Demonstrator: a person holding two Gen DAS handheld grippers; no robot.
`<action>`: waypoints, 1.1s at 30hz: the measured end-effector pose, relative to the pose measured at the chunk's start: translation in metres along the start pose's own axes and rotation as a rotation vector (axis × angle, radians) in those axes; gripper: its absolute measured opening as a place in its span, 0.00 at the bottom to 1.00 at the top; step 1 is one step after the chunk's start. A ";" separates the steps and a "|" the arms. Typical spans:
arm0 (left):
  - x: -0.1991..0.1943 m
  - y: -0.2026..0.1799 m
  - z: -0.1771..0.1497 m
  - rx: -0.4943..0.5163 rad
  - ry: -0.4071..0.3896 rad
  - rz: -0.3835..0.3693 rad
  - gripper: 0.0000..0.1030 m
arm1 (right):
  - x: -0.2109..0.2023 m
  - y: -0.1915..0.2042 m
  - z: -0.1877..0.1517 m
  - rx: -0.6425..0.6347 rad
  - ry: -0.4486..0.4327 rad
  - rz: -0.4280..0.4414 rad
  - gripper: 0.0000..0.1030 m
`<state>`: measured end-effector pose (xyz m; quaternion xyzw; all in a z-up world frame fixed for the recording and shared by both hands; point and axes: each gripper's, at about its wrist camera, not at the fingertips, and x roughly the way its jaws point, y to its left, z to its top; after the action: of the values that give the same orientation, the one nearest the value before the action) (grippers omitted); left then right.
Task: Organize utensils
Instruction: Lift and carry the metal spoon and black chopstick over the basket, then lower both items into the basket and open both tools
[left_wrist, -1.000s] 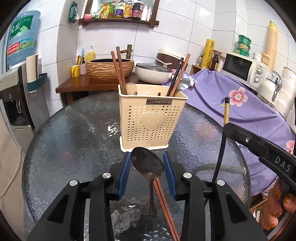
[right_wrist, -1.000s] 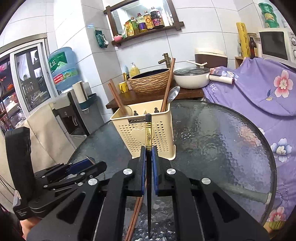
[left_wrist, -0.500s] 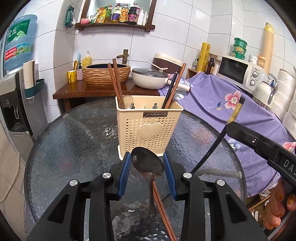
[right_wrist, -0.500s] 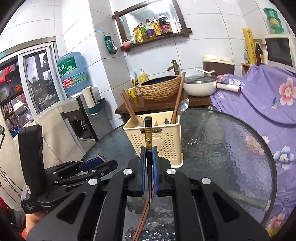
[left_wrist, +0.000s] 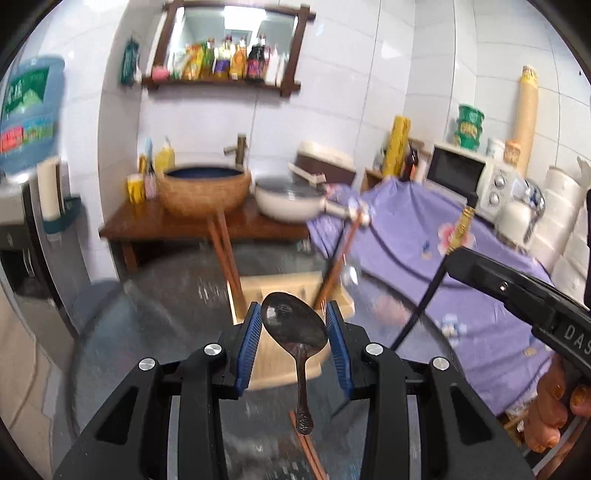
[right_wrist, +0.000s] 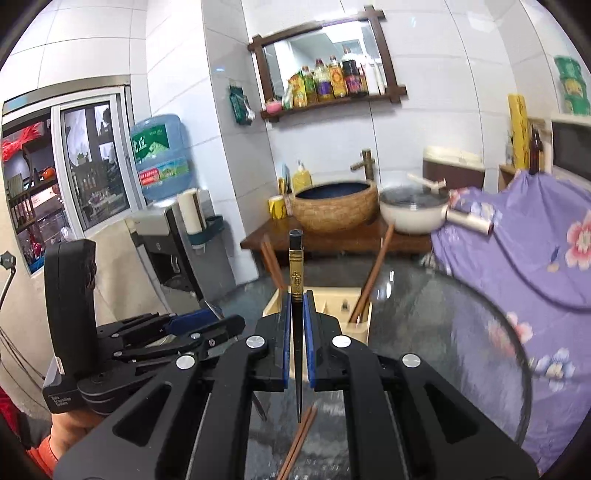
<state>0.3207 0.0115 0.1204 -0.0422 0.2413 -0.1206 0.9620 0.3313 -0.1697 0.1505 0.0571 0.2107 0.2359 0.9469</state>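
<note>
Both grippers have risen; the cream utensil holder (left_wrist: 291, 291) now sits lower in view. Left gripper (left_wrist: 294, 325) clamps a metal spoon (left_wrist: 295, 332) by its bowl; right gripper (right_wrist: 296, 317) pinches a black chopstick (right_wrist: 295, 266). Brown chopsticks (right_wrist: 297, 443) lie on the round glass table (right_wrist: 461, 350). Beyond: wooden counter (left_wrist: 177, 225), basin (left_wrist: 207, 192), white-tiled wall (left_wrist: 351, 74).

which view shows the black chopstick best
The right wrist view: the black chopstick stands centred, clamped between the right gripper jaws, gold band sharp. The left wrist view shows it slanting at the right, thinner.
</note>
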 end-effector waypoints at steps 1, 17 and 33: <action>0.000 0.000 0.008 0.002 -0.013 0.005 0.34 | 0.000 0.000 0.010 -0.004 -0.012 -0.004 0.07; 0.073 0.009 0.063 0.011 -0.084 0.120 0.34 | 0.063 -0.020 0.085 -0.002 -0.084 -0.115 0.07; 0.109 0.022 0.001 -0.011 0.013 0.107 0.34 | 0.115 -0.039 0.010 0.038 0.042 -0.116 0.07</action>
<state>0.4189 0.0048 0.0686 -0.0338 0.2500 -0.0682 0.9653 0.4442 -0.1497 0.1090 0.0576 0.2376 0.1779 0.9532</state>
